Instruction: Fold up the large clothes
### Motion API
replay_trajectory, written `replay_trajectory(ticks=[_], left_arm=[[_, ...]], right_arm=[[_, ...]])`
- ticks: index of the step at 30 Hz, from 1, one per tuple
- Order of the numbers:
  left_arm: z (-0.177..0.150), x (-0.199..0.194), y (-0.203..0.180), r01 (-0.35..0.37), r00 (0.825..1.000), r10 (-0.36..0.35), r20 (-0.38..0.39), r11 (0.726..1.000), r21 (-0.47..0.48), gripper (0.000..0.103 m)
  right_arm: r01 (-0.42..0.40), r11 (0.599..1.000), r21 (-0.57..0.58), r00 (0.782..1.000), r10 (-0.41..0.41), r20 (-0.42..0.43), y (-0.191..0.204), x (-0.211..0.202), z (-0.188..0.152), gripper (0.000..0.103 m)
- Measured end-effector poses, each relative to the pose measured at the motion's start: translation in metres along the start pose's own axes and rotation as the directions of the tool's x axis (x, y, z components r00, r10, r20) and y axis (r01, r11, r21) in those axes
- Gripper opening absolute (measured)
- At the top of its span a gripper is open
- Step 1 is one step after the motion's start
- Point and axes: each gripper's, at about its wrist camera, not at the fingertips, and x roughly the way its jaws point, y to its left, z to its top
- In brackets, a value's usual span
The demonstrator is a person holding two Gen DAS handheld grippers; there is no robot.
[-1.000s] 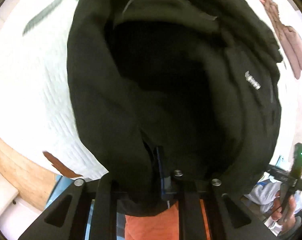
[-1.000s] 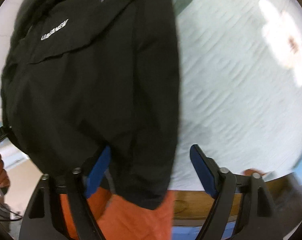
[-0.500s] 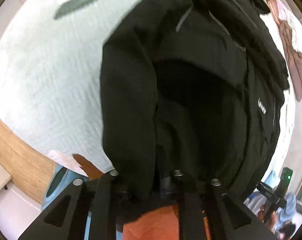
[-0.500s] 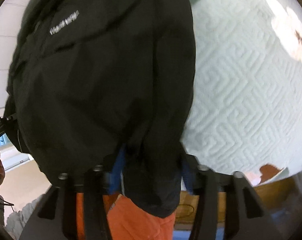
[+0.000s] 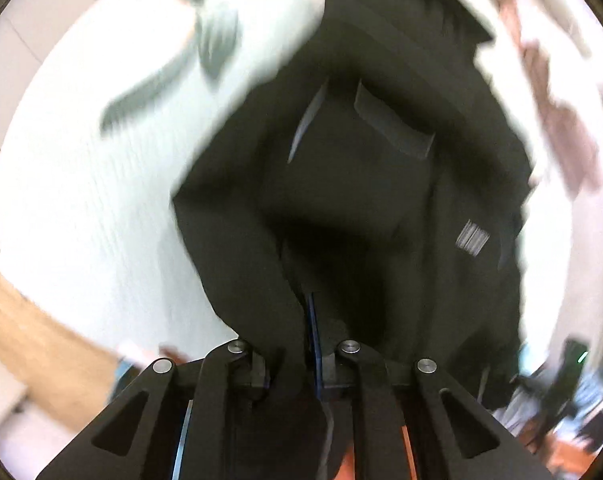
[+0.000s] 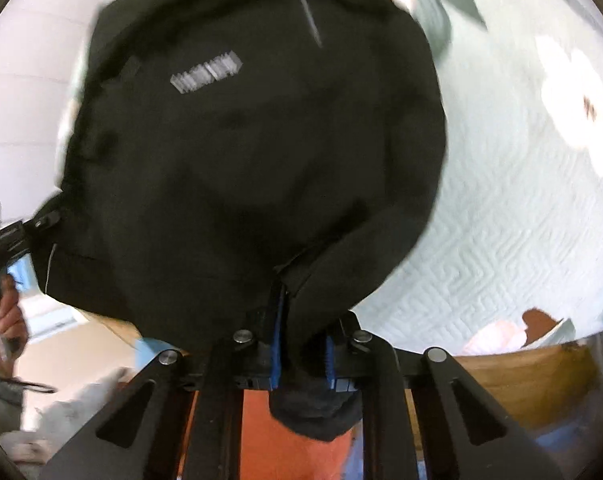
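A large black jacket (image 5: pixel 361 200) with a pale chest logo (image 5: pixel 472 237) hangs from both grippers over a pale green quilted bedspread (image 5: pixel 101 200). My left gripper (image 5: pixel 293 344) is shut on a bunched fold of its edge, with cloth wedged between the blue pads. In the right wrist view the same jacket (image 6: pixel 261 140) fills the upper left. There my right gripper (image 6: pixel 301 332) is shut on another bunch of the hem, which spills out below the pads. The jacket's lower part hides much of the bed.
A wooden bed frame (image 6: pixel 521 376) runs along the near edge of the bedspread (image 6: pixel 501 220). A pinkish-brown garment (image 5: pixel 561 132) lies at the far right. Another person's hand (image 6: pixel 5 320) holds a dark device at the left. Orange cloth (image 6: pixel 293 452) shows below the grippers.
My right gripper went from open beside the jacket's hem to shut on it. Both grippers rose with the jacket, and the bed looks farther away. The left one kept its hold.
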Motion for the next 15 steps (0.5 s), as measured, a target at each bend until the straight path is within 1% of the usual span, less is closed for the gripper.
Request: replay_trajectory(ticks=[1,3,4,6,7,8,9,10,11,12,13,14,15], left_arm=[[0.014,-0.012,-0.001,0.031,0.999,-0.031,0.028,1.000,-0.002,0.014],[0.039,-0.023,-0.011,0.070,0.995,-0.071,0.070,0.997,0.016,0.014],[0.054,-0.029,-0.012,0.076,0.993,-0.080,0.090,0.996,0.039,0.014],[0.068,-0.037,-0.027,0.086,0.987,-0.096,0.130,0.993,0.082,0.014],[0.085,-0.046,-0.037,0.103,0.979,-0.122,0.166,0.988,0.115,0.014],[0.096,-0.051,-0.042,0.116,0.971,-0.140,0.194,0.985,0.131,0.014],[0.114,-0.059,-0.047,0.136,0.958,-0.166,0.234,0.981,0.136,0.014],[0.127,-0.052,-0.048,0.154,0.951,-0.184,0.251,0.979,0.132,0.014],[0.146,-0.058,-0.049,0.191,0.938,-0.218,0.269,0.974,0.123,0.014],[0.166,-0.061,-0.051,0.213,0.929,-0.238,0.284,0.970,0.117,0.014],[0.179,-0.060,-0.053,0.214,0.925,-0.239,0.297,0.970,0.116,0.014],[0.190,-0.055,-0.053,0.206,0.923,-0.232,0.307,0.972,0.113,0.014],[0.199,-0.049,-0.053,0.202,0.922,-0.225,0.314,0.974,0.103,0.014]], right_arm=[[-0.027,1.000,0.003,0.999,0.027,0.022,0.003,-0.013,0.008,0.020],[-0.082,0.997,0.008,0.994,0.081,0.074,0.009,-0.039,0.030,0.020],[-0.117,0.993,0.010,0.987,0.115,0.115,0.009,-0.056,0.043,0.020],[-0.161,0.987,0.016,0.973,0.156,0.168,0.008,-0.079,0.065,0.020],[-0.178,0.984,0.017,0.967,0.172,0.190,0.012,-0.085,0.074,0.020],[-0.203,0.979,0.017,0.955,0.195,0.222,0.020,-0.094,0.093,0.020],[-0.220,0.975,0.018,0.947,0.209,0.242,0.018,-0.102,0.103,0.020],[-0.244,0.969,0.028,0.936,0.228,0.269,0.014,-0.112,0.117,0.020],[-0.264,0.964,0.035,0.925,0.243,0.292,0.029,-0.111,0.131,0.020],[-0.286,0.957,0.040,0.911,0.260,0.319,0.026,-0.116,0.143,0.020],[-0.303,0.952,0.042,0.895,0.270,0.354,0.023,-0.124,0.160,0.020],[-0.305,0.951,0.046,0.888,0.266,0.376,0.025,-0.129,0.184,0.022],[-0.304,0.951,0.051,0.880,0.260,0.397,0.023,-0.132,0.197,0.023]])
